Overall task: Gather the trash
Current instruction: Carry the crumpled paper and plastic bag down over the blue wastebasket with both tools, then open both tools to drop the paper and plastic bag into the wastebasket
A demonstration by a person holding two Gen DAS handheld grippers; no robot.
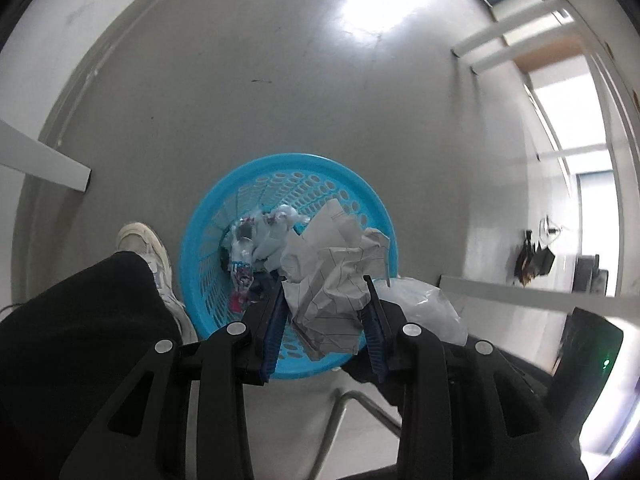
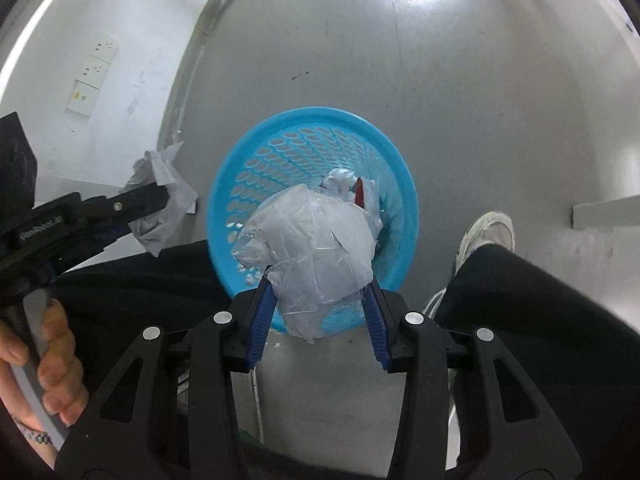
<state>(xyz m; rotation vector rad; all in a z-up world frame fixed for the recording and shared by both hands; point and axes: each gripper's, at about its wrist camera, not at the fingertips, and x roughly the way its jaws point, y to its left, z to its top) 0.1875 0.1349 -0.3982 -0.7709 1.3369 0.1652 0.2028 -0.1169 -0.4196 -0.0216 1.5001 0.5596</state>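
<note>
My left hand-held gripper [image 1: 326, 300] clamps crumpled lined paper [image 1: 332, 276], long axis running twelve to six, above the blue basket [image 1: 208, 216]. My right hand-held gripper [image 2: 320, 300] pinches a plastic wrapper [image 2: 312, 248] over its six o'clock rim.

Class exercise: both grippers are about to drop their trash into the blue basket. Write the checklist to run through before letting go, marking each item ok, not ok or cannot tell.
1. Left gripper grips the crumpled lined paper: ok.
2. Right gripper grips the clear plastic wrap: ok.
3. Blue basket upright on the floor: ok.
4. Basket has room above the trash inside: ok.
5. Each load directly over the opening: cannot tell.
6. Shoe clear of the basket: ok.
</note>
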